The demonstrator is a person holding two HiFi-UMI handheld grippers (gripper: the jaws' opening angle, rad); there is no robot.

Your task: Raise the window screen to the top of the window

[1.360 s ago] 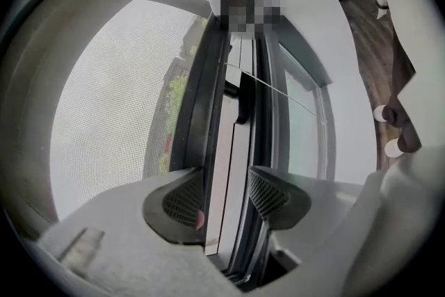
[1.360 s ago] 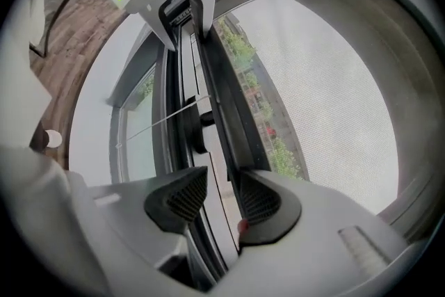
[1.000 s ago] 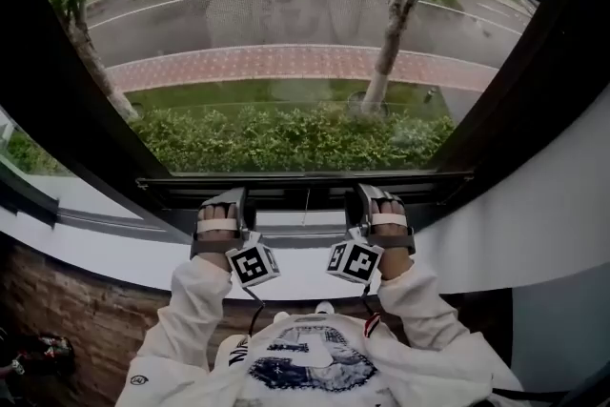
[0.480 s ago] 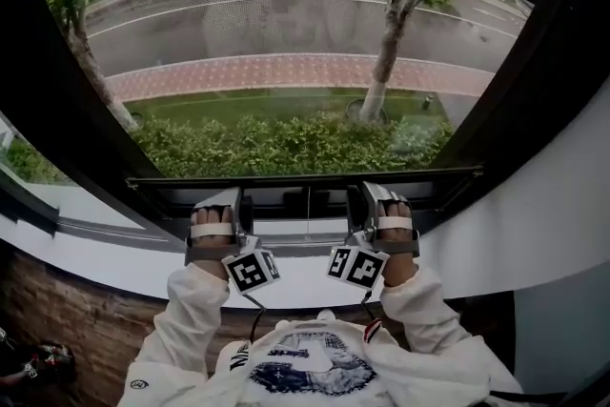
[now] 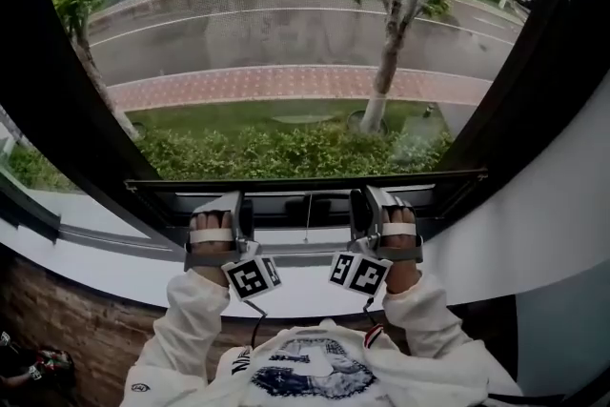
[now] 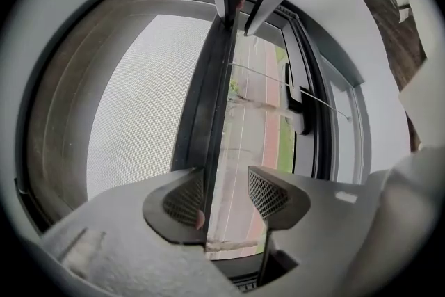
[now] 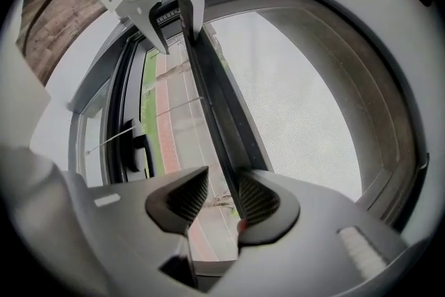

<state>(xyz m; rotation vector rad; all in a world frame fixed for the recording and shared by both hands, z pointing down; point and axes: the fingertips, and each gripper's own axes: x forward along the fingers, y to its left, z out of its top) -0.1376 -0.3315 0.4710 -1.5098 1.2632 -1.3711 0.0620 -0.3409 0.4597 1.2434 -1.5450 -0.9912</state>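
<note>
The window screen's dark bottom bar (image 5: 305, 184) runs level across the window, with grey mesh (image 5: 286, 33) above it. My left gripper (image 5: 229, 207) and right gripper (image 5: 368, 202) reach under the bar, about a shoulder's width apart. In the left gripper view the bar (image 6: 212, 94) lies against one pad (image 6: 186, 199) of the left gripper (image 6: 226, 195); daylight shows between the bar and the other pad. In the right gripper view the bar (image 7: 215, 108) sits the same way against one pad (image 7: 259, 199) of the right gripper (image 7: 222, 195). Both grippers' jaws stand apart.
A white sill (image 5: 448, 291) curves below the window, and a black frame (image 5: 534, 81) flanks it. A thin pull cord (image 5: 307, 216) hangs from the bar's middle. A dark latch (image 6: 295, 104) sits on the lower frame. Brick wall (image 5: 57, 319) lies lower left.
Both grippers have risen together with the screen's bottom bar. The open strip under the bar has grown taller.
</note>
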